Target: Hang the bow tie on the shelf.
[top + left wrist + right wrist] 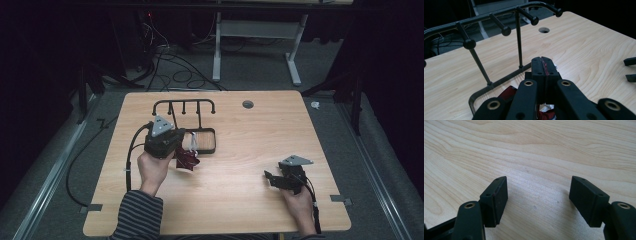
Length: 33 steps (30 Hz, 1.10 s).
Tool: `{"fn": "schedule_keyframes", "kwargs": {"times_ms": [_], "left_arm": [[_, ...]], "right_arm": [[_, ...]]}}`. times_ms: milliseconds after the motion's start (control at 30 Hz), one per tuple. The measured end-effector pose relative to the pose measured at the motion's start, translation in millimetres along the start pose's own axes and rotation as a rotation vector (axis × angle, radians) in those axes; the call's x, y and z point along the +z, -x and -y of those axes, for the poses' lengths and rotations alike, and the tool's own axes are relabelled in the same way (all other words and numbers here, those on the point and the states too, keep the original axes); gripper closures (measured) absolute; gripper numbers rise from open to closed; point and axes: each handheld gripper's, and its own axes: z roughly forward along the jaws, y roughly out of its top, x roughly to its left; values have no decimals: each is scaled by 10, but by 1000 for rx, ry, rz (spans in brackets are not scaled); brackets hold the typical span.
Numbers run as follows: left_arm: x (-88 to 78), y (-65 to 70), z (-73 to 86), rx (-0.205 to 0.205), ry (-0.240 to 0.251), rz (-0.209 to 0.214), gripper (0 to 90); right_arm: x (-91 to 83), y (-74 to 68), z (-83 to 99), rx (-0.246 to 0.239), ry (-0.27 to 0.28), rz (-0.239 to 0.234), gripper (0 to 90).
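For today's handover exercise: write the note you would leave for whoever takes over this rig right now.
Left tongs: shut on a dark red packet, held just above the table, beside the black peg rack.
Right tongs: open, holding nothing, low over bare table at the near right.
Done: packet picked up.
Left: probably hanging it on one of the rack's pegs; nothing hangs there yet. Whether the packet has a hanging hole cannot be told.

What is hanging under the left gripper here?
A dark red bag with a white tag hangs from the left gripper, pinched in its shut jaws, beside the black peg rack. Its top edge is hidden between the jaws; any contents cannot be seen.
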Motion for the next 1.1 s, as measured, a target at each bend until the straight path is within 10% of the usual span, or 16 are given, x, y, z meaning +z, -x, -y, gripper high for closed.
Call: {"fn": "schedule_keyframes", "kwargs": {"times_ms": [1100], "left_arm": [[26, -74, -317, 21, -4, -8, 900]], "right_arm": [[1, -3, -1, -5, 0, 0, 325]]}}
